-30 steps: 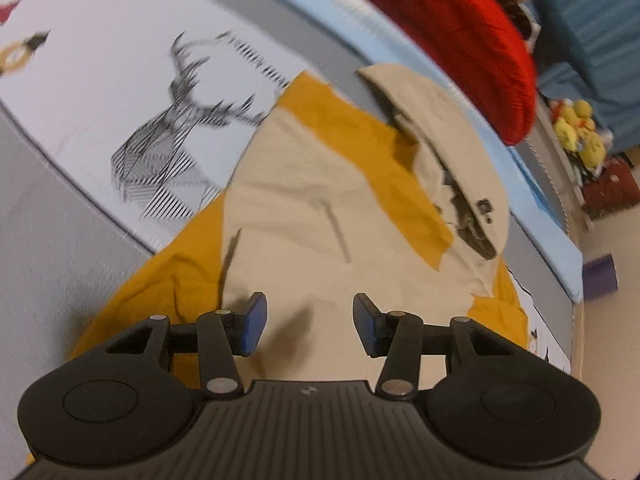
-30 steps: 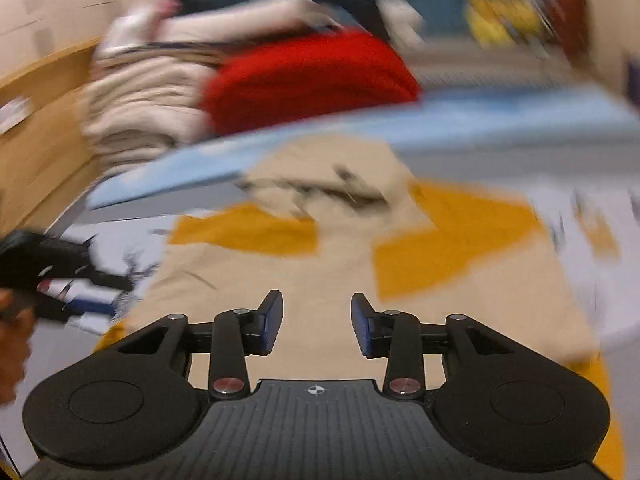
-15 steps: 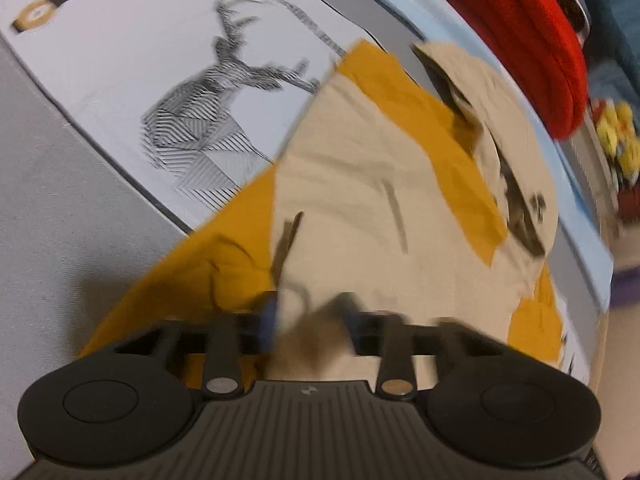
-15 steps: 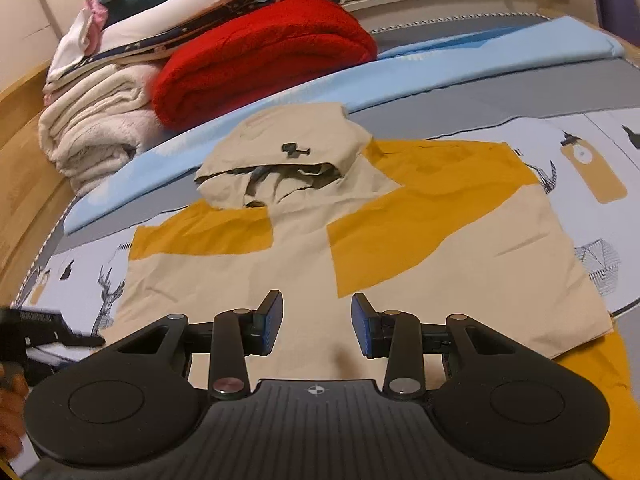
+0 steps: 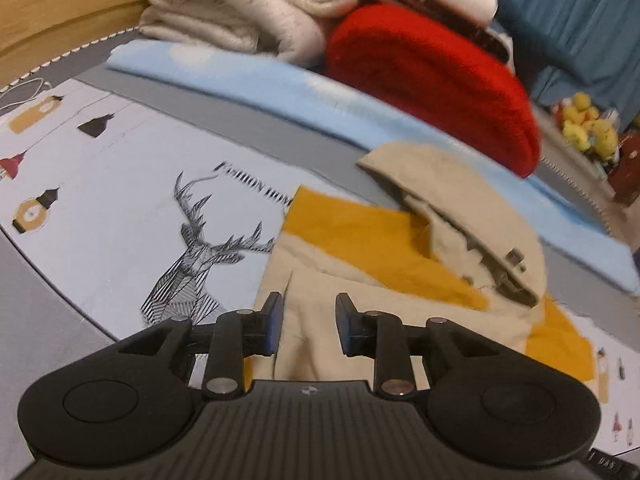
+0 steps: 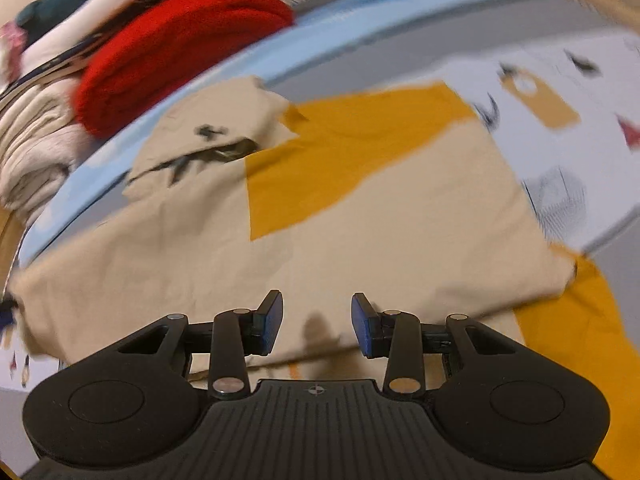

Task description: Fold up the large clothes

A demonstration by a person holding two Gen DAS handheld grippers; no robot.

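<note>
A beige and mustard hooded jacket (image 5: pixel 384 248) lies spread on the bed, hood (image 5: pixel 472 208) toward the far side. It also shows in the right wrist view (image 6: pixel 360 208), somewhat blurred. My left gripper (image 5: pixel 308 324) is open over the jacket's near left edge, and beige cloth sits between its fingers; whether it touches them I cannot tell. My right gripper (image 6: pixel 316 322) is open and empty just above the jacket's near hem.
A printed sheet (image 5: pixel 120 208) with a deer drawing covers the bed. A light blue blanket (image 5: pixel 248 84) runs along the back. A red blanket (image 5: pixel 432 76) and folded beige towels (image 5: pixel 248 4) are stacked behind it. Yellow plush toys (image 5: pixel 588 128) sit far right.
My left gripper closed briefly on the jacket's edge, then opened and tilted up toward the back of the bed. My right gripper moved closer to the jacket's near hem.
</note>
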